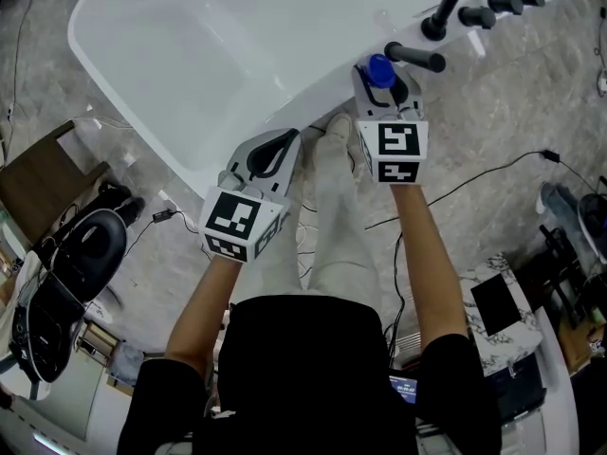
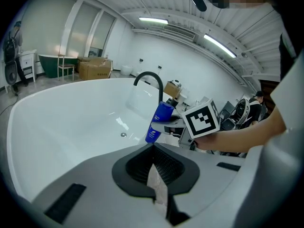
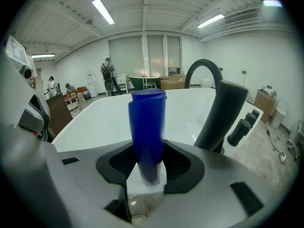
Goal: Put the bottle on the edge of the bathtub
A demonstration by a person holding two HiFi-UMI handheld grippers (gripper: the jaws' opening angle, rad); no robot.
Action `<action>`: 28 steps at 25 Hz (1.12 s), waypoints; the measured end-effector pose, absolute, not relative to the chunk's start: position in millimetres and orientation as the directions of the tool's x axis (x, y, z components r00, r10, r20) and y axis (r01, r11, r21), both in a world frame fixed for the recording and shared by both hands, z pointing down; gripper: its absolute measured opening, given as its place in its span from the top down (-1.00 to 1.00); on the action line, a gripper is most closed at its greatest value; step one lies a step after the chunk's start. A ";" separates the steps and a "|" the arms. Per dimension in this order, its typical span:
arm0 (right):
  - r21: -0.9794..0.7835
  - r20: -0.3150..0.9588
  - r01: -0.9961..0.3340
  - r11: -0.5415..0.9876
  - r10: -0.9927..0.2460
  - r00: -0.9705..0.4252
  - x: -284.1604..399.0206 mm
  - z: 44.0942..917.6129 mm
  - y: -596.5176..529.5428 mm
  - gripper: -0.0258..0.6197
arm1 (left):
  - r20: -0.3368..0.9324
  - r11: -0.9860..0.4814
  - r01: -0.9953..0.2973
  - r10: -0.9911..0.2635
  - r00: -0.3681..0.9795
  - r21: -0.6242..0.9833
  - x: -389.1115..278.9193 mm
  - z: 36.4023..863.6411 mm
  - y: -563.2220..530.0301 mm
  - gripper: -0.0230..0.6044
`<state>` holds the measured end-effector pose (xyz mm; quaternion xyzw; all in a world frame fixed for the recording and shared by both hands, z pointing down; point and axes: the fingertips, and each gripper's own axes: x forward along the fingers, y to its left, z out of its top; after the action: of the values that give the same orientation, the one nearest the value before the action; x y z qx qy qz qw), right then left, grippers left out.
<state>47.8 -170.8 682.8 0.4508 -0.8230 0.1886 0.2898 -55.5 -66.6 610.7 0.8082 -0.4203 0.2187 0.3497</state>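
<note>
- I am looking down on the white bathtub [image 1: 171, 45], which is running across the top of the head view; a black seat-like thing [image 1: 71, 263] is sitting on the floor off the tub's near left corner.
- The left gripper [image 1: 282, 145] is hanging just outside the tub's near rim and pointing in toward the basin. In its own view the jaws are lying together with nothing between them.
- The right gripper [image 1: 377, 85] is reaching over the same rim, further right and close to the tub's fittings. Its jaws are closing on the blue bottle [image 1: 381, 68], with a pad pressing on each side of it low down.
- The bottle is standing up out of the jaws and leaning a little toward the basin, as the left gripper view is showing it. It is sitting right at the tub's edge, but I cannot tell whether its base is touching the rim or hovering just above it.
- A black lever [image 1: 415, 58] is lying on the tub's deck just to the right of the bottle.
- The curved black faucet [image 1: 448, 6] is rising from the deck beyond the lever and arching over the basin.
- A row of black knobs [image 1: 493, 9] is standing on the deck to the right of the faucet.
- A dark cable [image 1: 474, 183] is trailing over the grey floor outside the tub's right end.
</note>
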 end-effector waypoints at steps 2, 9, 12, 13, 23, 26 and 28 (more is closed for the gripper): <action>-0.048 0.647 -0.851 0.524 -0.633 -0.426 48.2 682.4 -168.6 0.41 | 0.648 -0.403 -0.832 -0.525 0.552 0.382 -55.4 611.1 -66.0 0.88; -0.053 0.645 -0.851 0.522 -0.632 -0.428 45.2 678.8 -162.9 0.41 | 0.663 -0.439 -0.831 -0.513 0.545 0.343 -53.2 609.1 -66.6 0.88; -0.048 0.646 -0.852 0.521 -0.635 -0.424 47.0 681.5 -161.1 0.41 | 0.669 -0.479 -0.828 -0.516 0.535 0.293 -50.4 609.1 -69.5 0.88; -0.049 0.645 -0.853 0.519 -0.636 -0.423 47.1 682.0 -160.5 0.41 | 0.668 -0.485 -0.826 -0.517 0.535 0.285 -50.0 609.1 -70.1 0.88; -0.088 0.644 -0.855 0.512 -0.625 -0.441 50.7 686.6 -155.4 0.41 | 0.661 -0.456 -0.826 -0.513 0.548 0.331 -48.2 608.0 -67.8 0.88; -0.089 0.648 -0.856 0.510 -0.623 -0.438 53.3 687.6 -154.7 0.38 | 0.658 -0.448 -0.827 -0.514 0.550 0.341 -48.2 606.4 -67.4 0.88; -0.090 0.649 -0.858 0.506 -0.623 -0.436 54.8 687.0 -154.6 0.36 | 0.655 -0.452 -0.826 -0.518 0.550 0.337 -47.5 604.5 -68.6 0.88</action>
<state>54.8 -154.6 687.0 0.4508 -0.8213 0.2089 0.2805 -47.5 -68.6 604.5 0.8183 -0.4106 0.2370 0.3251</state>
